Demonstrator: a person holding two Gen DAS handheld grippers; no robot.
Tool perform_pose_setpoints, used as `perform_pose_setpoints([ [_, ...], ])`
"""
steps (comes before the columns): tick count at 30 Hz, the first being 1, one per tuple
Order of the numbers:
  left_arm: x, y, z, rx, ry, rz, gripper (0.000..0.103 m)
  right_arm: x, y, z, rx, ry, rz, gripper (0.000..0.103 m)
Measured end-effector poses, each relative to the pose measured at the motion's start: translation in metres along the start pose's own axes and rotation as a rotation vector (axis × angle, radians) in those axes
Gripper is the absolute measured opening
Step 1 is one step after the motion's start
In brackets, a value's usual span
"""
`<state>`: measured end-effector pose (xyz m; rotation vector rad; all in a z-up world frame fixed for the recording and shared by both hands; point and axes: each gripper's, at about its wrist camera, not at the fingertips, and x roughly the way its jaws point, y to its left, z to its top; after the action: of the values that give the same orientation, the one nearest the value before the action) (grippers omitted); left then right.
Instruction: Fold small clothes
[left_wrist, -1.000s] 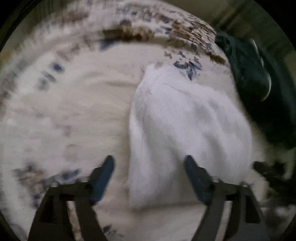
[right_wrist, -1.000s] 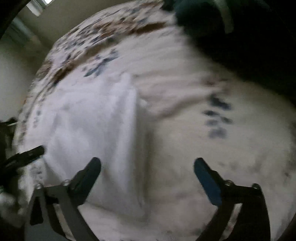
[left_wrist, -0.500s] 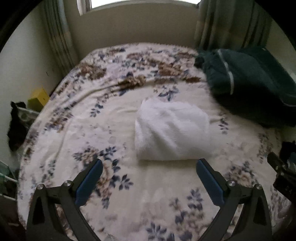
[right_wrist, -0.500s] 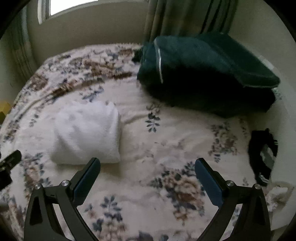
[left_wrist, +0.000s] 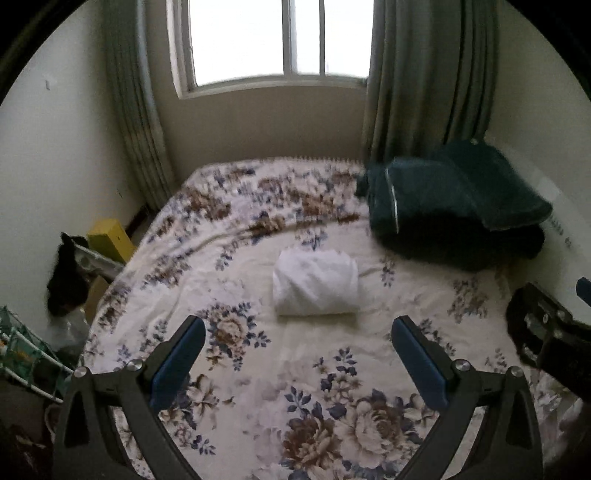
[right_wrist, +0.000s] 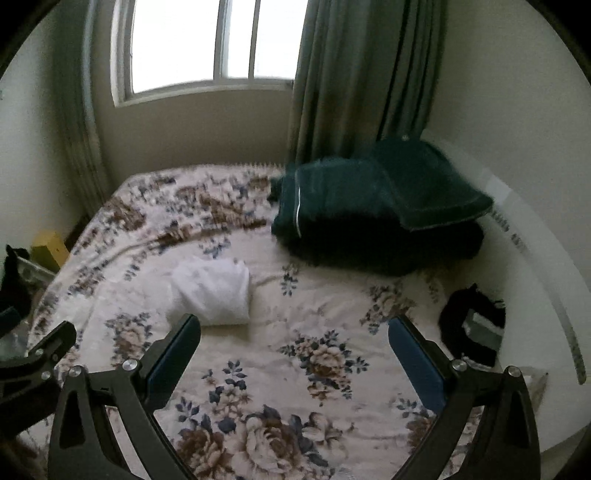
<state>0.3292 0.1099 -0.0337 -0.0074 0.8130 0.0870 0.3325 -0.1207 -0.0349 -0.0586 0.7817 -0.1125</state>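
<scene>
A small white garment (left_wrist: 316, 283) lies folded in a compact bundle on the floral bedspread (left_wrist: 258, 369), near the bed's middle. It also shows in the right wrist view (right_wrist: 212, 291). My left gripper (left_wrist: 298, 343) is open and empty, held well above and back from the bundle. My right gripper (right_wrist: 293, 339) is open and empty too, back from the bundle, which lies ahead to its left. The right gripper's body shows at the right edge of the left wrist view (left_wrist: 554, 332).
A dark green folded blanket pile (left_wrist: 450, 206) sits at the bed's far right by the wall. A window (left_wrist: 273, 40) and curtains (left_wrist: 424, 74) are behind the bed. A yellow box (left_wrist: 109, 238) and clutter lie left of the bed. A black item (right_wrist: 471, 326) lies at the right.
Both grippers pulled back and up from the white bundle, which was close between the fingers a second ago. The bundle stays put on the bed.
</scene>
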Motion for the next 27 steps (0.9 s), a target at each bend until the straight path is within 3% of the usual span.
perform_pose_setpoints([
  [5,-0.060,-0.004,-0.002,-0.010,-0.074,0.010,0.103,-0.092,-0.020,-0.003,-0.009,-0.073,0.023,0.103],
  [11,-0.103,-0.004,-0.007,-0.034,-0.121,0.012,0.103,-0.162,-0.036,-0.009,-0.008,-0.128,0.047,0.103],
  [20,-0.129,-0.006,-0.010,-0.049,-0.147,0.031,0.103,-0.200,-0.054,-0.009,-0.006,-0.164,0.071,0.103],
  [27,-0.141,-0.005,-0.010,-0.060,-0.165,0.035,0.103,-0.197,-0.059,-0.003,-0.018,-0.175,0.085,0.103],
])
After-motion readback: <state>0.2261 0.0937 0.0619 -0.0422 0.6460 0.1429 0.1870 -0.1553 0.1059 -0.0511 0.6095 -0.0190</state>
